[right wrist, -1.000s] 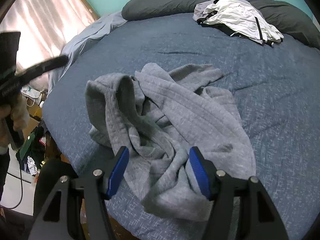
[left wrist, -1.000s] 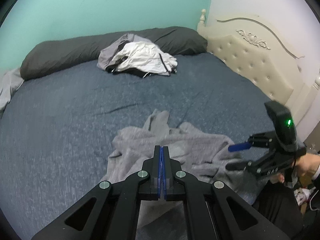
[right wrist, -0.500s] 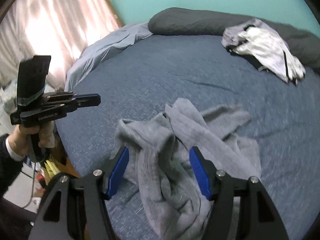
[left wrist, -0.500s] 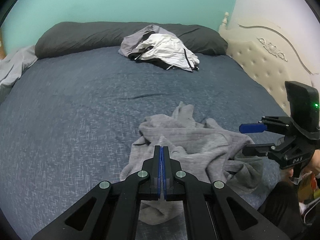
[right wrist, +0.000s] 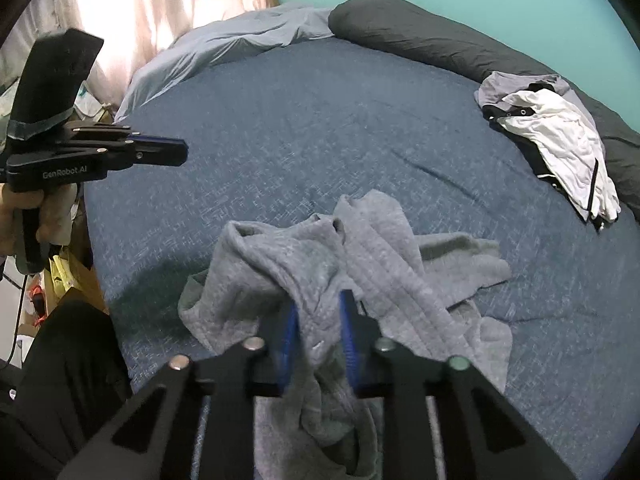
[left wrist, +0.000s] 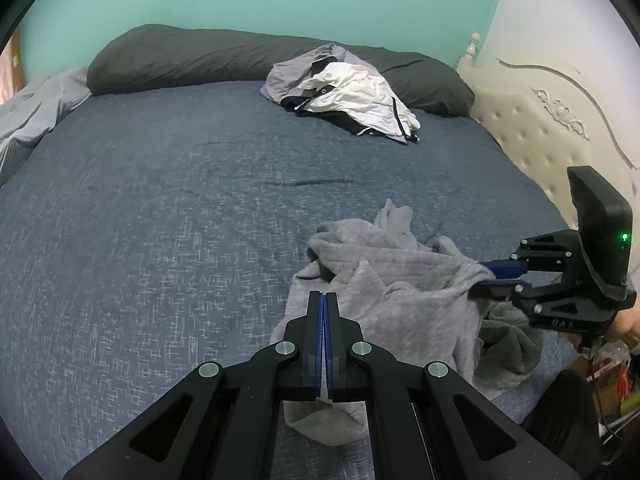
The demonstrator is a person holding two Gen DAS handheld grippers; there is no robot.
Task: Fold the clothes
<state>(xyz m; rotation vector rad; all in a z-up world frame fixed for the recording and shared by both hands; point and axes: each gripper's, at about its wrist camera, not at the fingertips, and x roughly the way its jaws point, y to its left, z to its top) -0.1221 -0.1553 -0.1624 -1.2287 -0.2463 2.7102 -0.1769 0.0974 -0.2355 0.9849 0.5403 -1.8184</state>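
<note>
Right wrist view, left to right. At far left a hand (right wrist: 24, 216) holds the left gripper (right wrist: 182, 151) above the near left edge of the bed (right wrist: 280, 128); its jaws are pressed together with nothing between them. In the near centre a crumpled grey sweatshirt (right wrist: 360, 256) lies on the blue bedspread. The right gripper (right wrist: 318, 320) has its jaws closing around a raised fold of this sweatshirt, the cloth bunched between the blue pads. At far right a white and black garment (right wrist: 556, 140) rests against a long dark bolster pillow (right wrist: 420, 36). A cream tufted headboard (left wrist: 532, 136) bounds the bed in the left wrist view.
</note>
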